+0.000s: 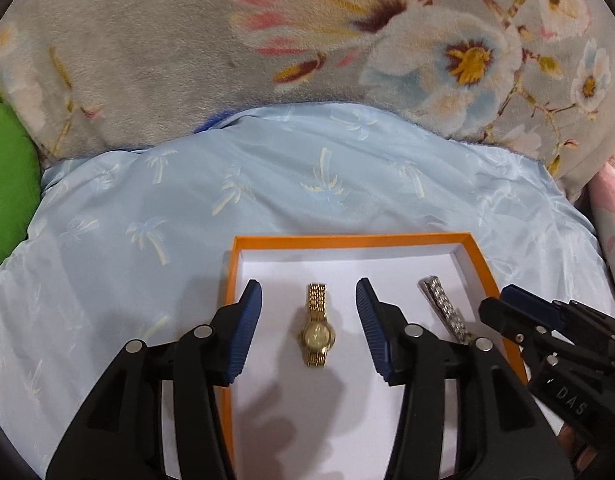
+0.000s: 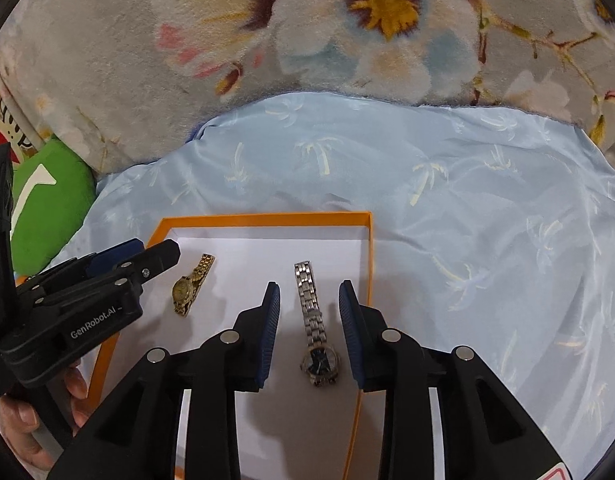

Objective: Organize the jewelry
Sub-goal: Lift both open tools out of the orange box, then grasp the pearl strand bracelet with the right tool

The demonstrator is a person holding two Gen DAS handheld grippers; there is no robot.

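Two wristwatches lie flat inside a shallow orange box (image 1: 347, 240) with a white floor, set on a pale blue palm-print sheet (image 1: 267, 184). The gold watch (image 1: 317, 330) sits toward the left of the box, its bracelet stretched straight near to far; the silver watch (image 2: 315, 320), with a dark dial, lies toward the right wall, its case at the near end.

Both are likely light but dense for their size, with hard, slick metal links that flex freely at every joint — a pinch on the band alone would let the case swing. The case, gripped across its sides, looks like the steadier hold, and the crystal is the part to spare from pressure.

The left gripper (image 1: 309, 328) hovers with its jaws spread wide on either side of the gold watch, holding nothing. The right gripper (image 2: 309, 334) likewise straddles the silver watch, its blue pads (image 2: 270, 332) apart and clear of the metal.

Nothing else shows in the box. A floral fleece blanket (image 1: 147, 60) lies beyond the sheet, a green cushion (image 2: 47, 200) at far left.
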